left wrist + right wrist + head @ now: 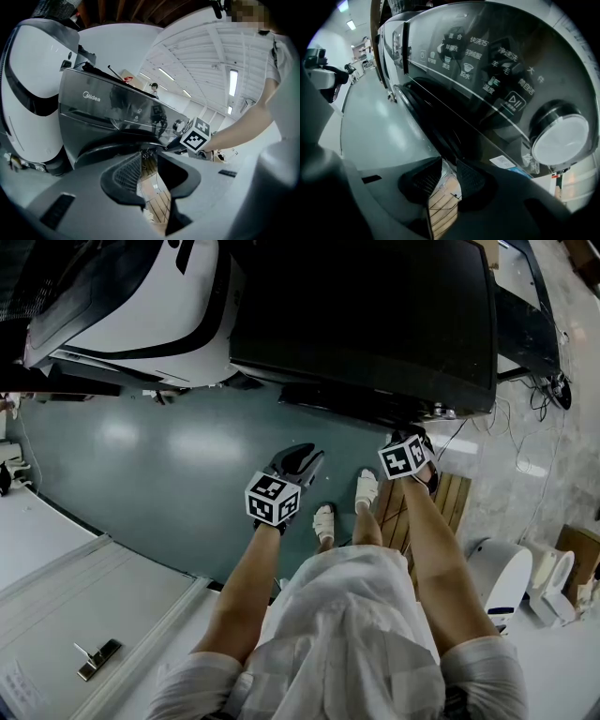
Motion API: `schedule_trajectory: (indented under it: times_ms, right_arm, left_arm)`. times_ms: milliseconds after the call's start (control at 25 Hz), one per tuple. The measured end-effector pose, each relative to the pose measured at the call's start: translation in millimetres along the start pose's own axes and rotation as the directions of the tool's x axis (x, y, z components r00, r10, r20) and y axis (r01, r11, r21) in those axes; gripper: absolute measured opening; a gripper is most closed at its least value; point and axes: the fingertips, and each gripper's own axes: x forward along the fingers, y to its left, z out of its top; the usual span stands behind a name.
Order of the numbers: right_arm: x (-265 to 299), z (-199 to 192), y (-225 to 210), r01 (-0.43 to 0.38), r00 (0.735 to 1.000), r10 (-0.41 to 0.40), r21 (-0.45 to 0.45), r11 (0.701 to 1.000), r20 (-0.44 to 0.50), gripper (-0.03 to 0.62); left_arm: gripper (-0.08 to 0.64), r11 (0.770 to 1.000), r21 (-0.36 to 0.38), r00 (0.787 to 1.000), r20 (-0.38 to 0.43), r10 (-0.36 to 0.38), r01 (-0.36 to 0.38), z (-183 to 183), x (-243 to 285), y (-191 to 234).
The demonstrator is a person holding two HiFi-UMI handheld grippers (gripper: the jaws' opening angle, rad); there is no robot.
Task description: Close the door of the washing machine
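With our left claw (149,171) and right claw (449,180) both part-open and empty before the Midea washing machine (375,324), we risk knocking its dial (560,133) (just beside the right claw) instead of pressing the door (112,143) below the panel (487,65).

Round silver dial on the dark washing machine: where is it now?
Right gripper view, right side: the silver dial sits on the glossy control panel, beside the play-pause symbol.
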Motion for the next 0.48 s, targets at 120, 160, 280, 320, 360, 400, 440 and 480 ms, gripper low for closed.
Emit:
schedule_trajectory:
  times_ms: [120,160,280,320,360,400,440,480]
  right_arm:
    - [-1,-7,-8,0.029,1.0,-0.029,0.065,0.997,0.003,0.097]
    - [-1,-11,-8,0.021,1.0,-0.021,0.112,0.993,-0.002,0.081]
    - [1,-18,1,-0.044,0.999,0.046,0.249,0.968,-0.005,0.061]
    - [2,-18,4,-0.06,0.998,0.064,0.271,0.961,-0.006,0.056]
    - [2,-17,5,-0.07,0.997,0.076,0.285,0.956,-0.008,0.045]
    - [3,-16,5,-0.077,0.996,0.083,0.296,0.952,-0.009,0.042]
    - [3,-15,5,-0.082,0.996,0.088,0.307,0.948,-0.006,0.04]
    - [3,-14,4,-0.086,0.996,0.091,0.316,0.945,-0.002,0.04]
  left_arm:
    - [0.112,1.0,-0.001,1.0,-0.007,-0.002,0.002,0,6,1]
    - [0.112,1.0,-0.002,1.0,-0.007,-0.003,0.002,0,7,1]
    - [0.112,1.0,-0.003,1.0,-0.009,-0.006,0.006,1,12,-2]
    - [0.112,1.0,-0.001,1.0,-0.009,-0.008,0.008,2,14,-3]
    - [0.112,1.0,0.001,1.0,-0.008,-0.01,0.01,3,14,-4]
    - [0.112,1.0,0.002,1.0,-0.007,-0.01,0.01,4,15,-4]
    - [0.112,1.0,0.002,1.0,-0.006,-0.01,0.01,5,14,-4]
    - [0.112,1.0,0.001,1.0,-0.006,-0.01,0.01,5,14,-3]
